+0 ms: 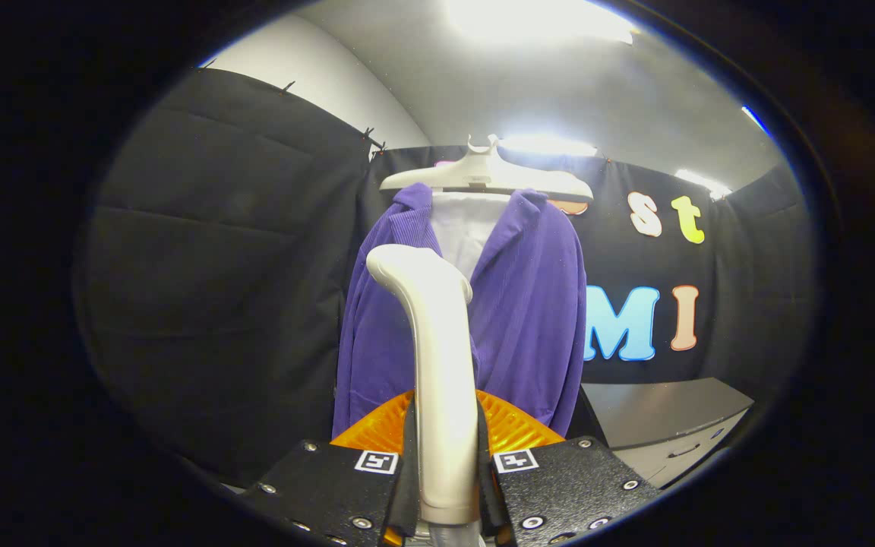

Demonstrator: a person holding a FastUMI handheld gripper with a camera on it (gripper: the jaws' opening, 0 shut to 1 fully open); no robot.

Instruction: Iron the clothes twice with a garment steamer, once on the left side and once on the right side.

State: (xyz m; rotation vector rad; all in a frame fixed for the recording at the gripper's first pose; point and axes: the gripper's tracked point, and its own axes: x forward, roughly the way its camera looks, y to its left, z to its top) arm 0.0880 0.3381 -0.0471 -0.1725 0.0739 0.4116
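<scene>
Steamer handle (443, 365) is standing upright between the two fingers of the tool (445, 486), and both fingers are pressing on its lower part from either side, so the tool is pinching it. From the grip, the pale handle is rising and bending over to the left at its rounded top end, which is reaching up in front of the chest of the jacket. Just beyond the fingers, a ribbed orange part (377, 429) is showing on both sides of the handle; what it belongs to cannot be told. Farther ahead, a purple jacket (536, 304) is hanging open over a white shirt (464, 228) on a pale hanger (487, 176), straight in front of the tool. Black cloth (225, 266) is hanging behind and to the left of the jacket as the booth's wall. Low to the right of the jacket, a grey worktop (658, 410) with a drawer front is standing against the cloth. Bright ceiling lamps (540, 19) are shining above.
</scene>
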